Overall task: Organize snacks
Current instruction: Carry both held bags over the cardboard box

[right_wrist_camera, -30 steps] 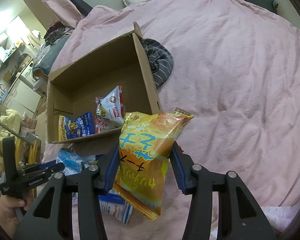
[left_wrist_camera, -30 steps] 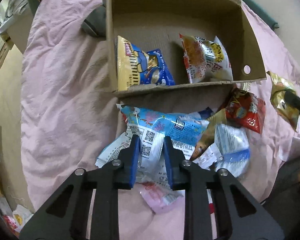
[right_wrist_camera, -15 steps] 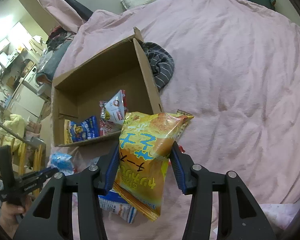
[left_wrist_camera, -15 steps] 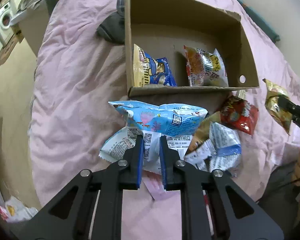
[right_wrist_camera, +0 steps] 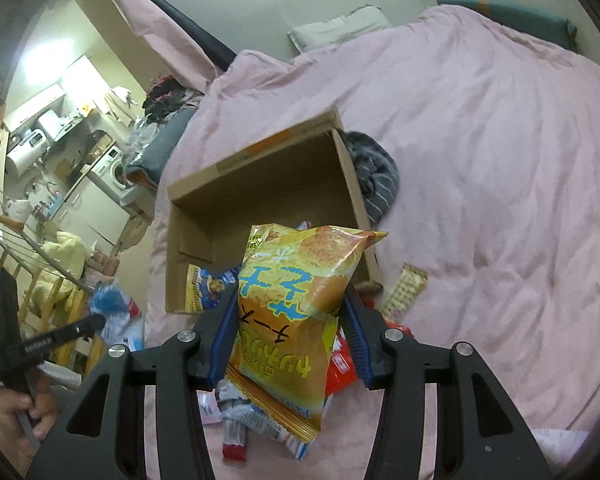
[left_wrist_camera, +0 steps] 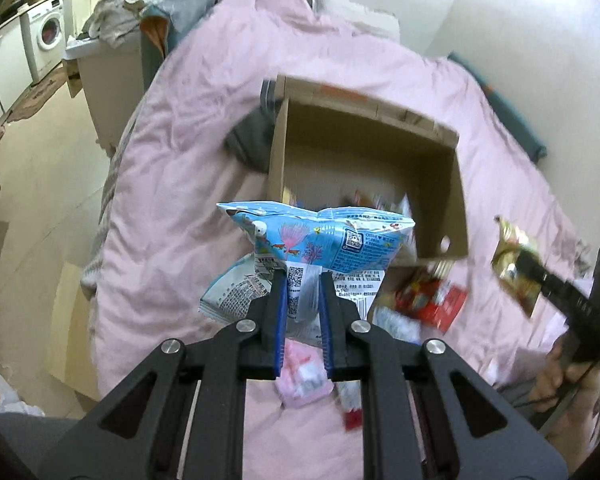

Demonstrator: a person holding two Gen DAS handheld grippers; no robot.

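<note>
**Two snack bags held above a pink bed**

A bed covered in a rumpled pale pink quilt (right_wrist_camera: pixel 480 152) fills the room's middle. On it sits an open brown cardboard box (left_wrist_camera: pixel 458 204) with a few packets inside, a striped grey cloth (right_wrist_camera: pixel 374 176) just beside it. Loose snack packets (left_wrist_camera: pixel 428 300) lie on the quilt near the box's front wall.

The left hand-held gripper (left_wrist_camera: pixel 303 304) is clamped narrow on a light blue printed snack bag (left_wrist_camera: pixel 320 240), held clear of the quilt. The right hand-held gripper (right_wrist_camera: pixel 290 328) grips an orange-yellow crisp bag (right_wrist_camera: pixel 296 296) in front of the box.

Beyond the bed, a white washing machine (left_wrist_camera: pixel 46 40) and cluttered kitchen shelves (right_wrist_camera: pixel 52 128) stand along cream walls.
</note>
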